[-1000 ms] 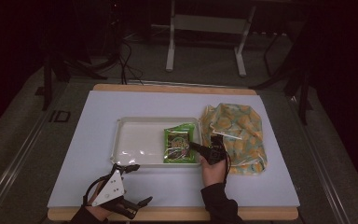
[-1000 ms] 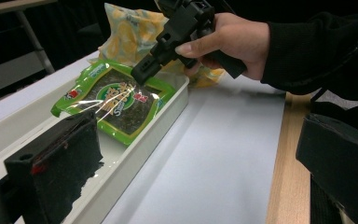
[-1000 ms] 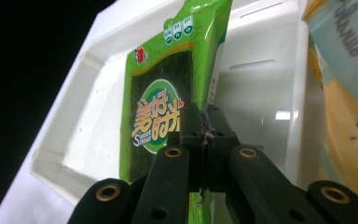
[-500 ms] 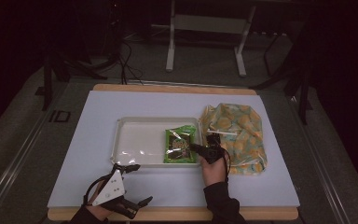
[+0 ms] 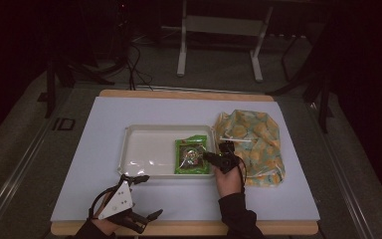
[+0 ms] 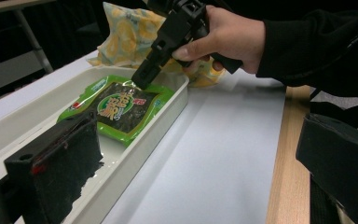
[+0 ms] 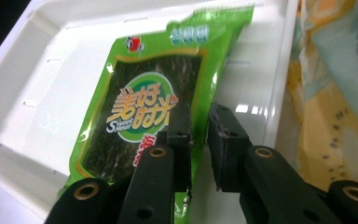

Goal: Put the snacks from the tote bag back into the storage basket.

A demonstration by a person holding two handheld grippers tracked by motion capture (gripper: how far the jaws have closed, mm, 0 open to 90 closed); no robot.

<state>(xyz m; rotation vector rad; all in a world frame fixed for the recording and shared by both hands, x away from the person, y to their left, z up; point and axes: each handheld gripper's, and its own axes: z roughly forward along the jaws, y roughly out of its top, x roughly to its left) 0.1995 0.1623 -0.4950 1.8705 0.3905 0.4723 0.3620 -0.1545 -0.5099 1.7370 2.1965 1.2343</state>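
Note:
A green seaweed snack packet (image 5: pixel 191 154) (image 7: pixel 149 102) lies flat in the right end of a white tray (image 5: pixel 144 149). My right gripper (image 5: pixel 210 157) (image 7: pixel 199 114) reaches over the tray's right rim to the packet's right edge. Its jaws have just been opening. A narrow gap stands between the pads, with the packet's edge in it, unpressed. My left gripper (image 5: pixel 146 195) rests near the table's front edge, jaws wide open and empty. In the left gripper view, the right gripper (image 6: pixel 142 81) points down at the packet (image 6: pixel 121 105).
A yellow patterned bag (image 5: pixel 253 139) (image 7: pixel 335 93) lies right of the tray, close to the right hand. The tray's left part (image 5: pixel 139 142) holds nothing. A pale mat (image 5: pixel 104 119) covers the wooden table, and its front edge (image 5: pixel 189 228) runs just past the left gripper.
The right gripper's jaws have parted a little at the packet's edge. Both hands have stayed where they were, and the packet still lies in the tray.

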